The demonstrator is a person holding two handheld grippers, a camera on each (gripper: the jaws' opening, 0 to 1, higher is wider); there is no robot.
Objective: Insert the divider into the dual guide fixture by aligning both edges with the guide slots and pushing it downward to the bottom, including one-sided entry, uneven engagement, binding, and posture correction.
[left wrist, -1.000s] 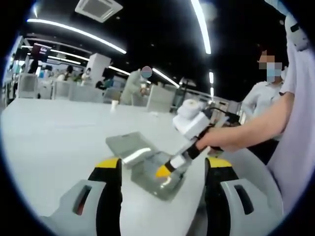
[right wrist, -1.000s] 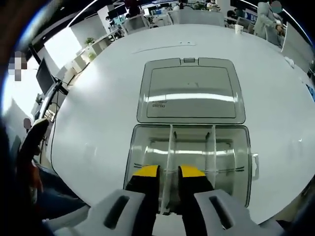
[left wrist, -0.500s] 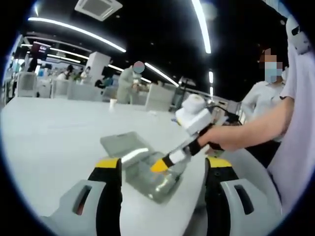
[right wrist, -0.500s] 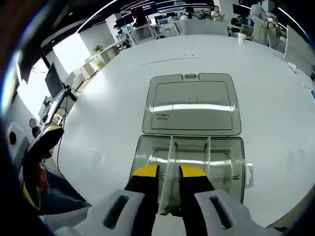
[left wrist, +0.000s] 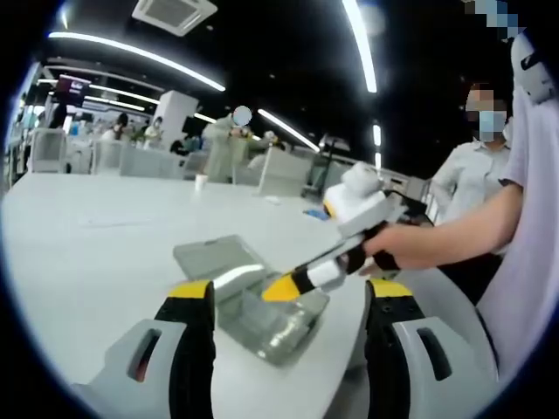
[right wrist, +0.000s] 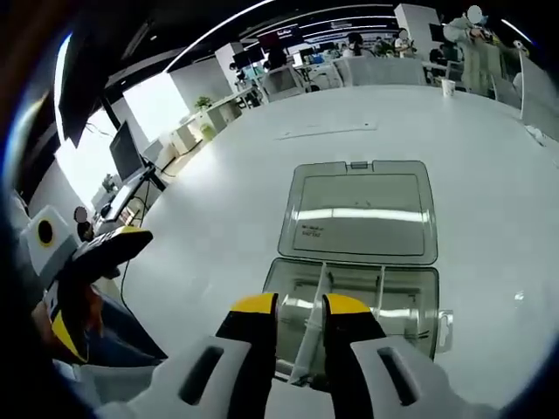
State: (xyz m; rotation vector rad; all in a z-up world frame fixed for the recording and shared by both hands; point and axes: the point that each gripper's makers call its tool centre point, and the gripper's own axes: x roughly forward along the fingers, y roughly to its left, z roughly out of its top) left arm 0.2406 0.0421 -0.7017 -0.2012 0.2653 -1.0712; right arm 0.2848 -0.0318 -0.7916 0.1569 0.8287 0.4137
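A clear plastic box (right wrist: 410, 295) lies on the white table with its hinged lid (right wrist: 362, 209) folded open on the far side. One clear divider (right wrist: 381, 286) stands inside it. My right gripper (right wrist: 300, 305) is shut on a second clear divider (right wrist: 307, 336), held just above the box's near-left part. In the left gripper view the right gripper (left wrist: 301, 281), in a person's hand (left wrist: 389, 249), hovers over the box (left wrist: 271, 316) and its lid (left wrist: 210, 259). My left gripper (left wrist: 291, 292) stands wide open and empty, well short of the box. It also appears as the left gripper (right wrist: 96, 253) off the table's left side.
The big white table (left wrist: 96, 253) stretches away on all sides of the box. A paper cup (left wrist: 203, 182) stands far back. A person in white (left wrist: 476, 166) stands at the right. Chairs and desks with several people line the background.
My right gripper has risen and drawn back from the box with the divider between its jaws. The left gripper stayed open and nearly still.
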